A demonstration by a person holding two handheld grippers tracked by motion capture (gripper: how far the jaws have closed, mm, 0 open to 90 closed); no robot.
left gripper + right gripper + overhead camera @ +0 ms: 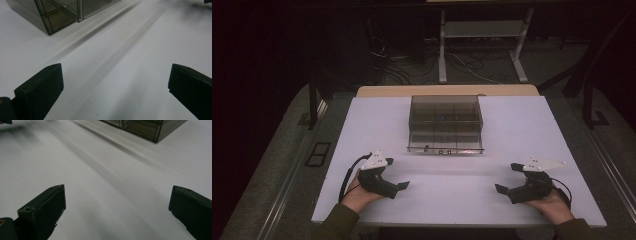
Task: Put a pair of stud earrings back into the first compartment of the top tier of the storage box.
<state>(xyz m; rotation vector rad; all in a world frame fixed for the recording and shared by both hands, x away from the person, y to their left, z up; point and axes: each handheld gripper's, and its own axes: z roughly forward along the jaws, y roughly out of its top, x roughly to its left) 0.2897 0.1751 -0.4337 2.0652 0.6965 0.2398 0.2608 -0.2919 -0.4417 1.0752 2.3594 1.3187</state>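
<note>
At twelve o'clock on the white desk [512, 125] sat a smoky clear-plastic compartment box [446, 124], its cells too dim to read. Left gripper [396, 175] at seven and right gripper [506, 178] at five rested released, fingers [40, 88] spread, well apart from it.

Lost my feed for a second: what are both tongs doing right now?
Left tongs: open, holding nothing, above the table.
Right tongs: open, holding nothing, short of the clear organizer box.

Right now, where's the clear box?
In the high view, the clear box sits mid-table toward the far edge, beyond the left gripper and right gripper.
</note>
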